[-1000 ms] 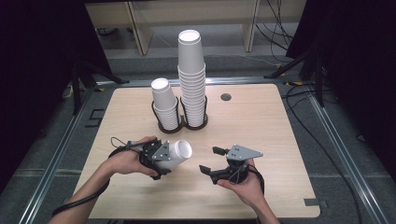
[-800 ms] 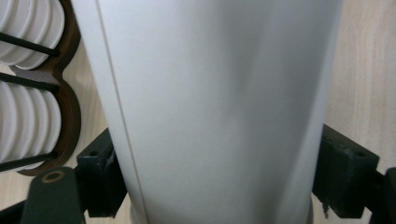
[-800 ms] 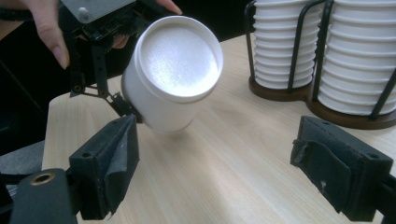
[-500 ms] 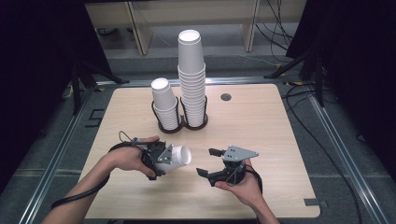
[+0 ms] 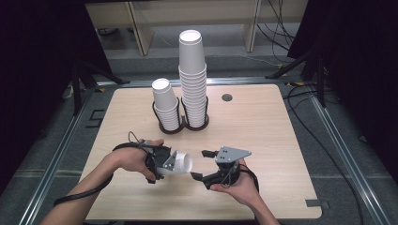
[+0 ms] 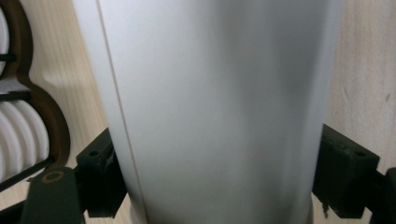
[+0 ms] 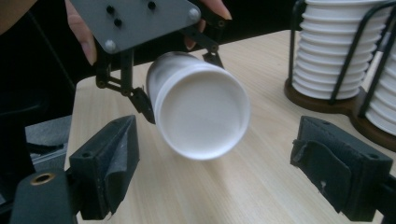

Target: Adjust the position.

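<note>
We hold one white paper cup (image 5: 180, 162) on its side in the left gripper (image 5: 165, 161), above the near-left part of the light wooden table (image 5: 281, 140). The jaws are clamped on the cup's wall, one pad on each side, as the left gripper view confirms; the cup (image 6: 210, 107) fills the space between them. Its closed base (image 7: 201, 117) points right, toward the right gripper (image 5: 201, 165).

The right gripper sits just beside the cup, near the table's front edge, with its jaws standing apart and nothing between the pads. In the right gripper view the cup base lies ahead of the gap, not yet inside it.

At the far middle of the table stands a dark wire double cup holder (image 5: 183, 125). Its right ring carries a tall stack of white paper cups (image 5: 193, 79); its left ring carries a short stack of white paper cups (image 5: 164, 104). The held cup is well apart from both.

We judge the work as cup handling between the two stacks, with a hand-over now in preparation. Done, as far as the pictures show: one cup is separated and held clear of the holder. Left to do: bring the open jaws around the cup, close them, release the left grip, and set the cup on a stack. Which stack is the destination we cannot tell.
</note>
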`<control>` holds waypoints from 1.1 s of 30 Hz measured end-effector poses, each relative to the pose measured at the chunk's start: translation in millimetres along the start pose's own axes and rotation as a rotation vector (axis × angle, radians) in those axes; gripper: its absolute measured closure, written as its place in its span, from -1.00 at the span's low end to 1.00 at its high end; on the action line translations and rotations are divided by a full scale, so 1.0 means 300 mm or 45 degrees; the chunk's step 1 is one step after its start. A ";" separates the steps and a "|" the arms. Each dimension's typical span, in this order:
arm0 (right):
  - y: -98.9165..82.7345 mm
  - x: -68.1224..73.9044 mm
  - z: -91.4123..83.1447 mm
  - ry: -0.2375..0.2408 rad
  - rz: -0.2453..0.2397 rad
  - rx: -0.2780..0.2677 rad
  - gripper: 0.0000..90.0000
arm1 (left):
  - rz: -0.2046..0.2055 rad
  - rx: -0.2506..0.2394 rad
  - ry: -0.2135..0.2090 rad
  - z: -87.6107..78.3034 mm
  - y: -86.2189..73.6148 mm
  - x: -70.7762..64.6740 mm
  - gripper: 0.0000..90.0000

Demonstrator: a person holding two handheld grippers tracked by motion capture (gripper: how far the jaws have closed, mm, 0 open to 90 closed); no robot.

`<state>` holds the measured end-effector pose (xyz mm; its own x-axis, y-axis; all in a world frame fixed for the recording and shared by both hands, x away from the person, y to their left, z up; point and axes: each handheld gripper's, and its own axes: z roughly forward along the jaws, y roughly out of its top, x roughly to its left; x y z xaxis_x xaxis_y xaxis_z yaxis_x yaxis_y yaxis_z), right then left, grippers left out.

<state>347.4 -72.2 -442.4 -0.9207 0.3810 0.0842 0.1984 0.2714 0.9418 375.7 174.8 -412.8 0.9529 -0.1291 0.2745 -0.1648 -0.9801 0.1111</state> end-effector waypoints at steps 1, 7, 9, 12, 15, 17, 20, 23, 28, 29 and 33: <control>0.001 0.002 0.008 0.018 -0.003 -0.002 -0.67 | 0.005 0.003 -0.006 0.000 0.003 -0.001 -0.60; 0.006 0.016 0.046 0.052 -0.046 0.041 -0.67 | 0.051 0.037 -0.017 0.003 0.019 -0.003 -0.60; 0.006 0.017 0.057 0.062 -0.056 0.049 -0.67 | 0.063 0.042 -0.024 0.002 0.022 -0.005 -0.60; 0.004 0.018 0.067 0.085 -0.030 0.079 -0.67 | 0.083 0.044 -0.030 0.000 0.024 -0.009 -0.60; 0.002 0.016 0.077 0.096 -0.054 0.083 -0.67 | 0.082 0.043 -0.031 0.001 0.025 -0.009 -0.60; 0.000 0.018 0.085 0.100 -0.055 0.083 -0.67 | 0.086 0.048 -0.032 0.002 0.025 -0.009 -0.61; 0.001 0.019 0.091 0.110 -0.063 0.093 -0.67 | 0.094 0.047 -0.035 0.002 0.030 -0.010 -0.60; 0.001 0.020 0.100 0.106 -0.060 0.100 -0.67 | 0.099 0.045 -0.038 0.002 0.036 -0.012 -0.61; 0.002 0.022 0.114 0.116 -0.068 0.107 -0.67 | 0.104 0.056 -0.047 0.007 0.042 -0.014 -0.61; 0.004 0.022 0.116 0.121 -0.071 0.107 -0.67 | 0.107 0.054 -0.043 0.008 0.043 -0.013 -0.61; 0.005 0.023 0.126 0.129 -0.079 0.121 -0.66 | 0.112 0.061 -0.053 0.008 0.048 -0.015 -0.61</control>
<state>354.1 -35.9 -452.7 -0.9605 0.2708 0.0638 0.1665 0.3756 0.9117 369.5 161.0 -414.8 0.9451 -0.2202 0.2414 -0.2370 -0.9706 0.0424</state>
